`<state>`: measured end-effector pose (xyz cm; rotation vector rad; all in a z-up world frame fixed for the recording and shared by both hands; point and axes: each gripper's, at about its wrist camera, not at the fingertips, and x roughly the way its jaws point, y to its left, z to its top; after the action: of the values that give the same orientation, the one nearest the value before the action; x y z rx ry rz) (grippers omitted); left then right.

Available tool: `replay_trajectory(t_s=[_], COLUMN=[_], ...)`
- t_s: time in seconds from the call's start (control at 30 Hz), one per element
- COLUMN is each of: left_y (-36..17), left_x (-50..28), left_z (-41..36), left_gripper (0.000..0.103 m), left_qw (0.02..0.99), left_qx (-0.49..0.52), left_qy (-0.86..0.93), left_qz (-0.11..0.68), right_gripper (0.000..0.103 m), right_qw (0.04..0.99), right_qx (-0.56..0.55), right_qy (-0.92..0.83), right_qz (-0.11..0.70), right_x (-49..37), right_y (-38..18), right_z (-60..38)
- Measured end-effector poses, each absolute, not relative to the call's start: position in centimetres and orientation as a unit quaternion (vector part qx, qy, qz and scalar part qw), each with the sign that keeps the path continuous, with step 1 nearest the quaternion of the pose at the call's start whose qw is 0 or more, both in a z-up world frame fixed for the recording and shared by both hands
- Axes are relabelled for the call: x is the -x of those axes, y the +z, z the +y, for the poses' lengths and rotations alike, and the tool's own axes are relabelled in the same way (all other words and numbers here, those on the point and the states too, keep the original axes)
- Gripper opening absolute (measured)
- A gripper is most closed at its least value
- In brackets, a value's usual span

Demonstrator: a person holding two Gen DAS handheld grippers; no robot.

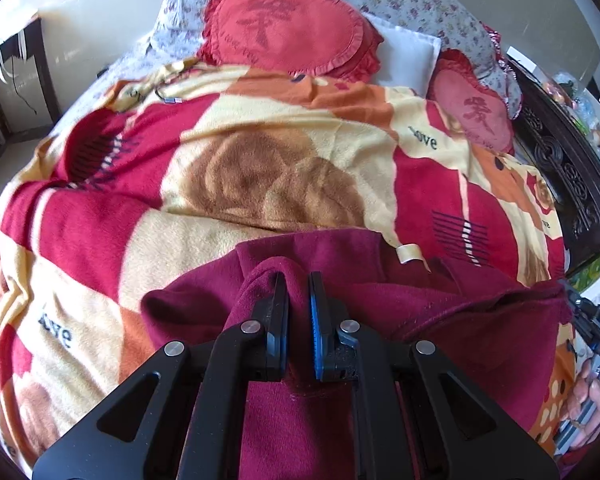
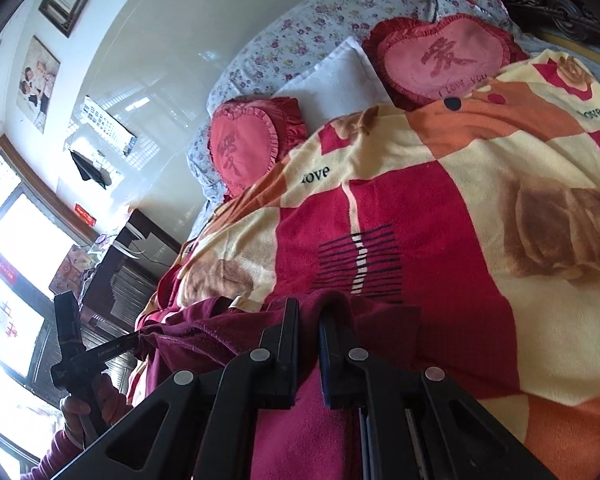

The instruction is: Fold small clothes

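You have both the left gripper (image 1: 298, 280) and right gripper (image 2: 309, 308) pinching the garment (image 1: 440, 312) edge, jaws clamped, so it hangs spread over the bed (image 1: 140, 220) for folding.

A black two-finger right gripper (image 2: 309, 312) reaches forward from the bottom of the view, its jaws pinched on a fold of a dark maroon garment (image 2: 204, 332) that drapes over a bed. Under it lies a fleece blanket (image 2: 440, 208) patterned in red, cream and orange with brown roses and the word "love". Two red heart-shaped cushions (image 2: 444, 60) and a white pillow (image 2: 336, 76) rest at the head of the bed on a floral sheet (image 2: 300, 28). At lower left, a hand (image 2: 76, 408) grips the left gripper (image 2: 138, 338), whose tip meets the garment's far edge
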<state>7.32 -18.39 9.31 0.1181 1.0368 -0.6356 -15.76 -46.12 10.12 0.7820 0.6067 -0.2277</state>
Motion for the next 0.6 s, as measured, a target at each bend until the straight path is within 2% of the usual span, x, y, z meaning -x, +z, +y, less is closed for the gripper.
replay_trajectory(t_s=[0.13, 0.37, 0.6], left_y=[8.8, 9.8, 11.2], left_x=[-8.1, -9.1, -7.7], left_z=[-18.4, -16.9, -17.0], left_gripper=[0.009, 0.012, 0.012], left_qw=[0.81, 0.79, 0.802], left_qx=[-0.045, 0.002, -0.028], left_qy=[-0.306, -0.324, -0.334], left_qz=[0.499, 0.521, 0.494], right_gripper=[0.008, 0.008, 0.01], right_qw=[0.854, 0.849, 0.851], right_qx=[-0.401, -0.416, -0.43], right_qy=[-0.112, -0.097, -0.098], right_qz=[0.312, 0.31, 0.285], right_x=[13.8, 12.8, 15.3], right_y=[8.4, 9.1, 10.9], right_z=[-47.7, -48.7, -48.3])
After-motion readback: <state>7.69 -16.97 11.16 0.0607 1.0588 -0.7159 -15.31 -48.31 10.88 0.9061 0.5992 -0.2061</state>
